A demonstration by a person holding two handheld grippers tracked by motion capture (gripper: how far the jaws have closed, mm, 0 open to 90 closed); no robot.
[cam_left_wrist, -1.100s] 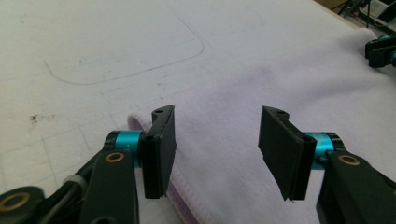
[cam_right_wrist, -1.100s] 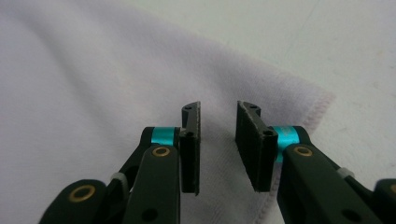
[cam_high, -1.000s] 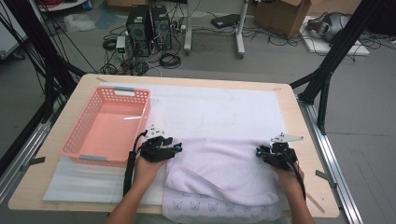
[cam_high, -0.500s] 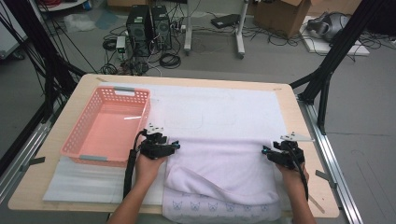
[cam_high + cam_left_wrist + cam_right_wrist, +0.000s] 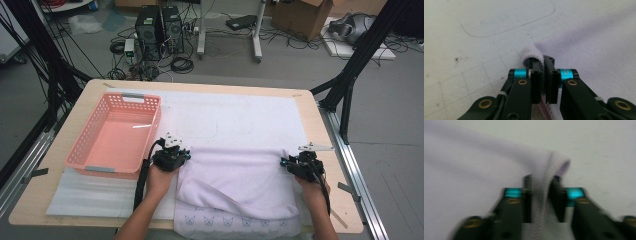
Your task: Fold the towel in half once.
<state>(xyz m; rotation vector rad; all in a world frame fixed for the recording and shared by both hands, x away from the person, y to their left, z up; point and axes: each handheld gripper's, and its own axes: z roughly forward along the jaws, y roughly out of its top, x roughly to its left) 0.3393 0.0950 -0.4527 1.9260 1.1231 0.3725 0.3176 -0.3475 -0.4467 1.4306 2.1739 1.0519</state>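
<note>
A lavender towel (image 5: 235, 180) lies folded on the white mat near the table's front edge, and a lower layer with small cat prints (image 5: 235, 220) shows at the front. My left gripper (image 5: 179, 158) is at the towel's far left corner. In the left gripper view its jaws (image 5: 543, 61) have just been closing and stand shut on the rolled corner of the towel (image 5: 586, 50). My right gripper (image 5: 288, 164) is at the far right corner. The right gripper view is blurred, but its jaws (image 5: 541, 182) have just been closing too and pinch the towel's edge (image 5: 474, 165).
A pink plastic basket (image 5: 82, 137) stands to the left, close beside my left hand. The white mat (image 5: 235, 115) stretches toward the far edge of the wooden table (image 5: 330, 200). Black frame legs, cables and computer cases stand on the floor beyond.
Both hands have kept their places at the towel's two far corners. The towel's fold lies much as it did, and no clear shift shows in the high view.
</note>
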